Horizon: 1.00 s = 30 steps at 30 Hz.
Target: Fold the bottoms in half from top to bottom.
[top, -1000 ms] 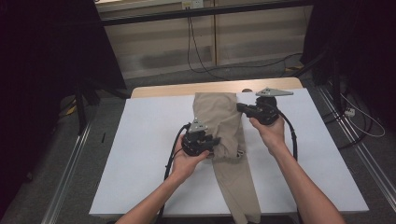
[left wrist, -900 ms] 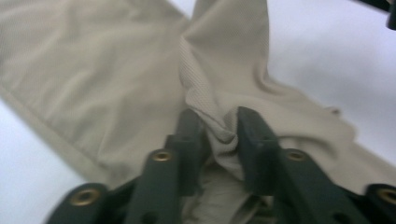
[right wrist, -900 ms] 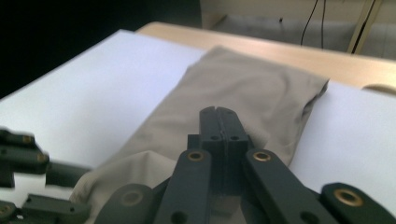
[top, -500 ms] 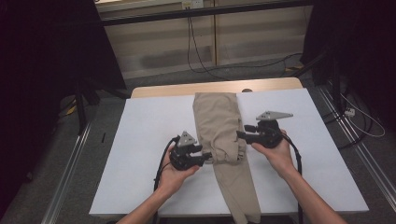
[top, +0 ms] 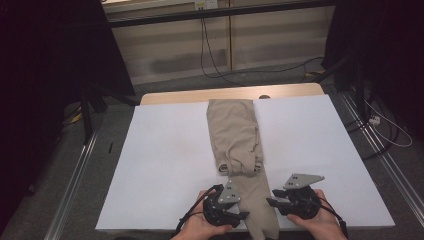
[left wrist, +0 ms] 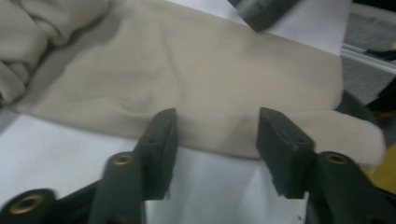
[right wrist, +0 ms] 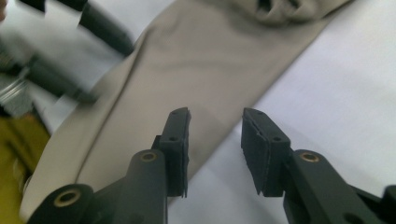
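Both tongs sit at the near edge of the white table (top: 165, 165), one on each side of the tan pants (top: 235, 135). Left gripper (top: 243, 215) has its jaws partly apart, just opened more, over the cloth edge (not pinching it). Right gripper (top: 270, 202) has jaws apart too, just closed a little, holding nothing, over the other edge of the pants

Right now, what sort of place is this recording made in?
Probably a lab or a data-collection rig, not a home. A white-topped table stands between black curtains, metal floor rails run along its sides, and loose cables trail across the grey floor. Beige trousers lie on the table.
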Available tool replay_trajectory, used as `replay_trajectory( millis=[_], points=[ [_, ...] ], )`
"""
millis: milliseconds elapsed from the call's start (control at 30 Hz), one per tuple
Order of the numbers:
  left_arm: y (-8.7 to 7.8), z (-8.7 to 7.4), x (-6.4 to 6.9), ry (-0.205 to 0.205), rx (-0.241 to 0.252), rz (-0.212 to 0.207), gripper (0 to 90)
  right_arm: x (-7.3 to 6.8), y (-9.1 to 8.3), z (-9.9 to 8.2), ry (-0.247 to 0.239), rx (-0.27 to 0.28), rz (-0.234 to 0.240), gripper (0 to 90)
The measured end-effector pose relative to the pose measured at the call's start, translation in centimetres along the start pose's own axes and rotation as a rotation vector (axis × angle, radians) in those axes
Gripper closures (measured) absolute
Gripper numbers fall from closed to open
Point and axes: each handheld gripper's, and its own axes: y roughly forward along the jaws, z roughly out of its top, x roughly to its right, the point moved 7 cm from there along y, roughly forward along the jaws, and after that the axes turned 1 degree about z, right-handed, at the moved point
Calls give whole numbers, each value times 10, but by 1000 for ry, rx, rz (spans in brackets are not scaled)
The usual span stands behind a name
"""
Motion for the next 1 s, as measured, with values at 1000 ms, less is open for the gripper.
replay_trajectory(
  millis=[1000],
  points=[
    [-50,-37,-8,-61,-59,-39,661,-32,4,-1,-1,-30,65,779]
  ],
)
